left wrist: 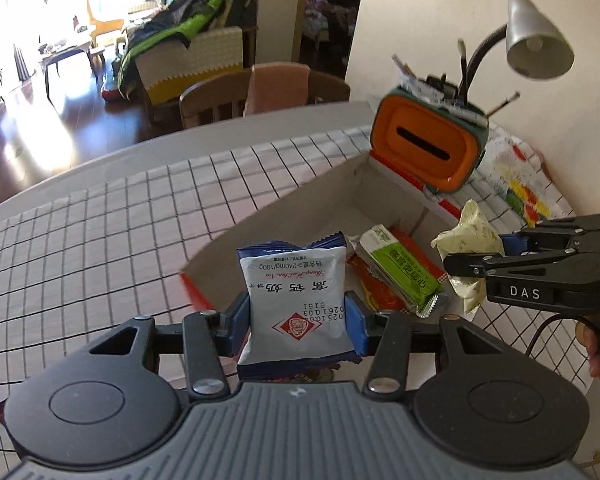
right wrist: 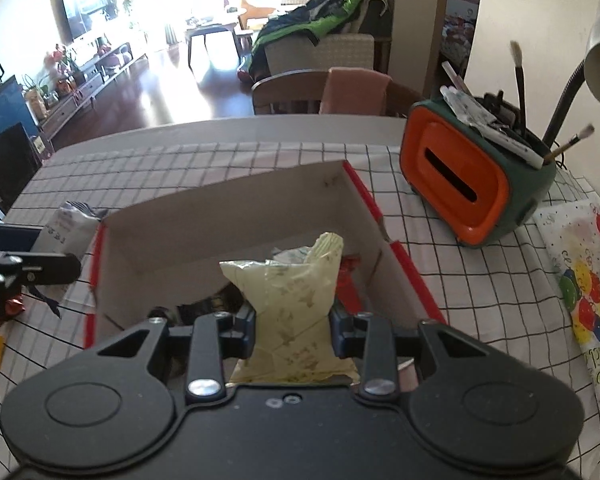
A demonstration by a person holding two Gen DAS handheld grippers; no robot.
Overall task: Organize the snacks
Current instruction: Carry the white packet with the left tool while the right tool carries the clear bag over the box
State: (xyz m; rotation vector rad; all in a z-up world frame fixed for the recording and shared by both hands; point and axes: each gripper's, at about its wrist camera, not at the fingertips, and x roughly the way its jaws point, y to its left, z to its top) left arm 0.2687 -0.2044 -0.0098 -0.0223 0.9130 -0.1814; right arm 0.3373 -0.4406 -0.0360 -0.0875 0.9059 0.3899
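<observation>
My left gripper (left wrist: 298, 322) is shut on a white and blue snack packet (left wrist: 296, 296), held above the near left edge of an open cardboard box (left wrist: 348, 188). The packet also shows at the left of the right wrist view (right wrist: 66, 230). My right gripper (right wrist: 294, 330) is shut on a pale yellow snack packet (right wrist: 296, 304), held over the box (right wrist: 220, 216). In the left wrist view this gripper (left wrist: 500, 252) and the yellow packet (left wrist: 470, 236) are at the box's right side. A green snack bar (left wrist: 400, 268) and orange-red packets (left wrist: 380, 292) lie inside the box.
An orange and green desk organizer (right wrist: 468, 184) with brushes stands behind the box on the right, beside a grey desk lamp (left wrist: 536, 36). A balloon-print paper (right wrist: 584, 288) lies at the far right. The checked tablecloth (left wrist: 120, 220) covers the table. A wooden chair (right wrist: 300, 92) stands behind.
</observation>
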